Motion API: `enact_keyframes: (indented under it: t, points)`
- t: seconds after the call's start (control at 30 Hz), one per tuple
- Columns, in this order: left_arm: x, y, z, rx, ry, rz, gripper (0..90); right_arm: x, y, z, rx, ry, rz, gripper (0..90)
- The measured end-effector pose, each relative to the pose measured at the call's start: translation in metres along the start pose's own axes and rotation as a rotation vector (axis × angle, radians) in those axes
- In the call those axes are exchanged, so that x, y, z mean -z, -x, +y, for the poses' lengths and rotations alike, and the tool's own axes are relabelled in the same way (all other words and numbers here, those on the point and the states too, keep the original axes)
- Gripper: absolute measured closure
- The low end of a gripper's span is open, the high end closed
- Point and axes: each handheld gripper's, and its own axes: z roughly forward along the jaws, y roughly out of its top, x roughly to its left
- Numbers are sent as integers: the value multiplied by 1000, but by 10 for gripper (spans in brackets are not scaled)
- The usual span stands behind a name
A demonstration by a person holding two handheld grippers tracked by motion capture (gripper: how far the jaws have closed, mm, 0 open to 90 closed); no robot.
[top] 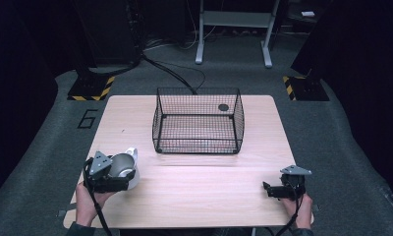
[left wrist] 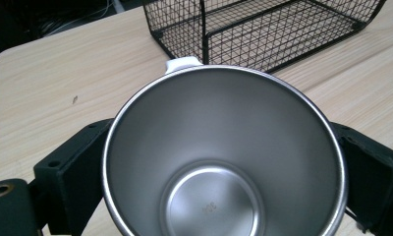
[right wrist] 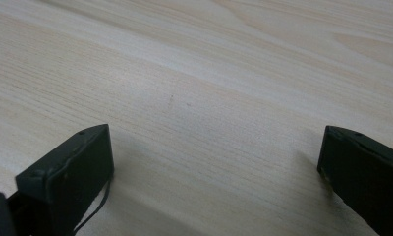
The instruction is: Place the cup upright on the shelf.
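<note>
While the high view sets the whole table (top: 194,196) out, with a black wire basket (top: 198,120) standing at its far middle, the gripper views give the close detail. At the near left the left gripper (top: 117,178) is clamped on a steel cup (top: 122,167) with a white outside and a white handle, the cup tilted so that its mouth faces back toward the hand. From above, the cup reads as a grey and white shape just beside the grey plate. The left gripper view looks straight into the cup (left wrist: 224,157): a shiny bare inside, a round bottom with a faint mark, and a black jaw pressed against the wall on either side. Beyond the rim, the white handle (left wrist: 183,63) points toward the basket (left wrist: 263,29), which stands near but apart from it.

At the near right, the right gripper (top: 272,190) sits low over the wood, well apart from cup and basket. The right gripper view shows its two jaws spread wide with bare wood grain (right wrist: 194,98) between them, holding nothing.
</note>
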Motion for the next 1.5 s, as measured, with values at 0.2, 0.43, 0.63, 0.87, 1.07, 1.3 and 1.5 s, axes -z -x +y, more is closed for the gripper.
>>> enact_keyframes:
  t: [0.2, 0.43, 0.63, 0.87, 1.07, 1.3, 1.5]
  points:
    - [-3, 5, 6, -26, -1, -29, 60, -1, -1, 1, -13, -1, -4, 0]
    - [-6, 11, 14, -50, 1, -62, 60, 0, -1, 0, -5, -4, 1, 0]
    - [-14, 21, 26, -86, 10, -96, 60, 0, -1, 0, -5, -4, 1, 0]
    - [-19, 29, 34, -116, 3, -132, 60, 0, -1, 0, -5, -4, 1, 0]
    - [-23, 34, 43, -138, -1, -164, 60, 0, -1, 0, -5, -4, 1, 0]
    - [-28, 42, 53, -144, 8, -207, 61, 0, -1, 0, -5, -4, 1, 0]
    - [-37, 48, 56, -145, 2, -239, 61, 0, -1, 0, -6, -3, 0, 0]
